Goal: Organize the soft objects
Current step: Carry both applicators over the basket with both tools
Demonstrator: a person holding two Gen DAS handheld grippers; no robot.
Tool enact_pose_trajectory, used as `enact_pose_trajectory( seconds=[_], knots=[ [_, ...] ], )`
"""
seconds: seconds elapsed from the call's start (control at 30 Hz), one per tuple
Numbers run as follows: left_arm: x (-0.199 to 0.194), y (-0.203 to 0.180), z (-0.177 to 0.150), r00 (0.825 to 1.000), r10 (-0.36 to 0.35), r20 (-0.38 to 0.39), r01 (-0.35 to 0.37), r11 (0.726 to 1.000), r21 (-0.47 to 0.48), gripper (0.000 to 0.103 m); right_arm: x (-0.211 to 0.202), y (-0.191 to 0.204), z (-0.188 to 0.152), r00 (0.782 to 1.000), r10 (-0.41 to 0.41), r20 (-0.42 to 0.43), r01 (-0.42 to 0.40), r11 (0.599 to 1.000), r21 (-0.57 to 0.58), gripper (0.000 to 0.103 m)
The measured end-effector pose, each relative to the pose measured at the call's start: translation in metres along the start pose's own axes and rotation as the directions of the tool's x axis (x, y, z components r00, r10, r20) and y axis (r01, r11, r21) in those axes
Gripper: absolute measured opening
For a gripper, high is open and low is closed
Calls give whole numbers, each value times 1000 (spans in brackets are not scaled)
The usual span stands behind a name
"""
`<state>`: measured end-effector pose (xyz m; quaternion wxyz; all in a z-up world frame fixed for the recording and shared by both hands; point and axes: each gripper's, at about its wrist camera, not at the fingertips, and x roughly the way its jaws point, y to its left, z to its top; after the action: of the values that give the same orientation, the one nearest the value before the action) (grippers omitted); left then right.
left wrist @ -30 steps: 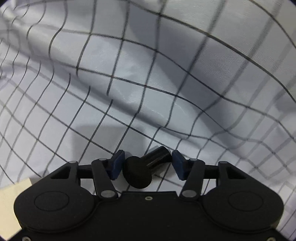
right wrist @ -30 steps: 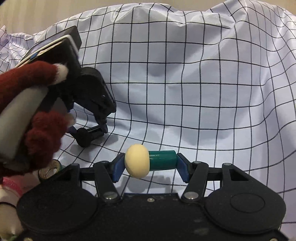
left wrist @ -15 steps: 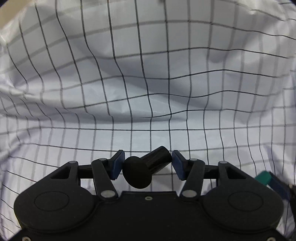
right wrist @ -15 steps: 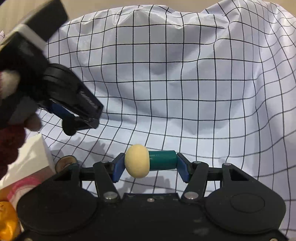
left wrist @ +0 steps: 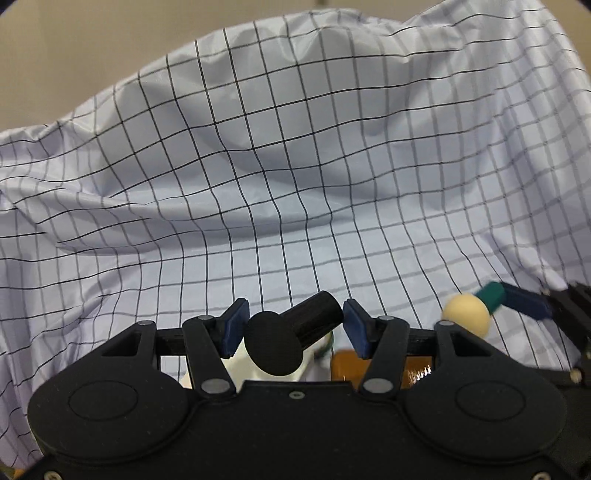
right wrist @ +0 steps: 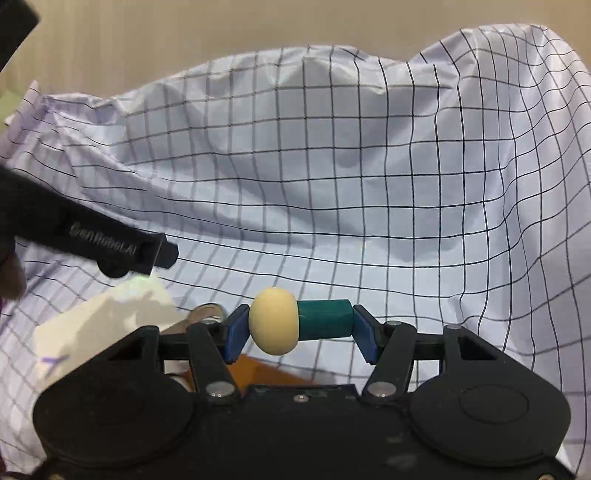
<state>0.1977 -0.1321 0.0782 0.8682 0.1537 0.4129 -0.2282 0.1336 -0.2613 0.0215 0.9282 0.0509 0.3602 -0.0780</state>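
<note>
Two handheld grippers show above a white cloth (left wrist: 295,177) printed with a thin black grid, which lies rumpled in soft folds and fills most of both views. A plain beige wall (right wrist: 184,33) runs behind its far edge.

From the left wrist camera, the left gripper (left wrist: 293,328) has its blue-padded jaws closed narrow on a black mushroom-shaped toy (left wrist: 291,339). The toy lies crosswise between the pads, its round cap toward the left pad and its short stem angling up toward the right pad. The cloth lies beyond and below the jaws, and they do not touch it. Just under the jaws, partly hidden, sit a white object (left wrist: 236,363) and an orange-brown object (left wrist: 345,363); what they are cannot be told.

From the right wrist camera, the right gripper (right wrist: 299,328) likewise grips a toy mushroom (right wrist: 299,325) with a cream cap and a green stem, held level: the cap presses the left pad and the stem end meets the right pad. The cloth spreads out ahead of these jaws, apart from them. A white box-like shape (right wrist: 103,325) and an orange surface (right wrist: 266,373) lie near the lower left, below the jaws.

The grippers are near each other. The left one enters the right camera's view from the left edge as a black arm with pale lettering, and the right one, blurred, appears at the right edge of the left camera's view.
</note>
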Motion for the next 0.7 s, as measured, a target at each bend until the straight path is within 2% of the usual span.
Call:
enact_pose_trajectory(
  seconds=[0.43, 0.57, 0.7],
  knots=[
    [-83, -4, -68, 998, -49, 37, 46, 996, 83, 54, -90, 20, -38, 996, 53, 71, -54, 999, 10, 58],
    [-97, -4, -92, 998, -60, 19, 58, 994, 98, 54, -114, 21, -53, 995, 68, 73, -69, 997, 19, 58],
    [-103, 0, -114, 997, -75, -11, 76, 995, 70, 54, -132, 22, -68, 995, 83, 63, -85, 996, 27, 58]
  ],
)
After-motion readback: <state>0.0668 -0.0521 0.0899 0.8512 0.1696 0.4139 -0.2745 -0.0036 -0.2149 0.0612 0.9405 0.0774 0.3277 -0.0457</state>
